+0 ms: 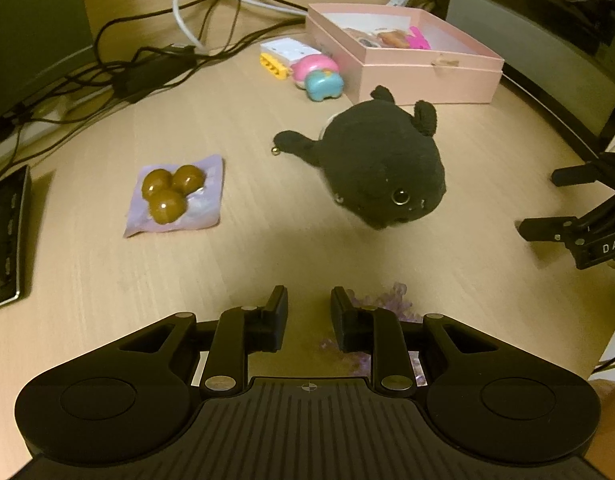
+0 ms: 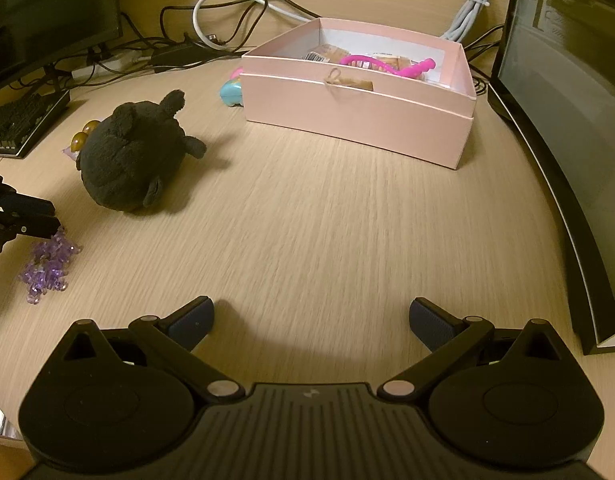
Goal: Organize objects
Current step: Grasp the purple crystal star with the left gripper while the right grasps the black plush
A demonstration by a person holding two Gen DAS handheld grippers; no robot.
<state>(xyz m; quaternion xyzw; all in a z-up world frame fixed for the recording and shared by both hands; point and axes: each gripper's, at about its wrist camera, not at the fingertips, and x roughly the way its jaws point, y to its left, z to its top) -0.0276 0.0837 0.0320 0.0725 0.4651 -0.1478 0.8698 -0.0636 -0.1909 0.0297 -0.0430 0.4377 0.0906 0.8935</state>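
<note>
My left gripper [image 1: 309, 312] stands with a narrow gap between its fingers, nothing between them; the purple bead cluster [image 1: 387, 300] lies just beside its right finger. My right gripper [image 2: 311, 320] is spread wide and empty over bare desk [image 2: 327, 220].

Landmark: pink box [image 2: 359, 108], lidless.
- Inside the box: a pink plastic piece [image 2: 387, 65] and small packets; details unclear.
- Touching its left wall: a blue-and-pink toy [image 1: 317, 76].
- Near its front-left corner: the black plush [image 1: 381, 164].
- Well left of the box: a lilac packet with three brown balls [image 1: 173, 194].
</note>
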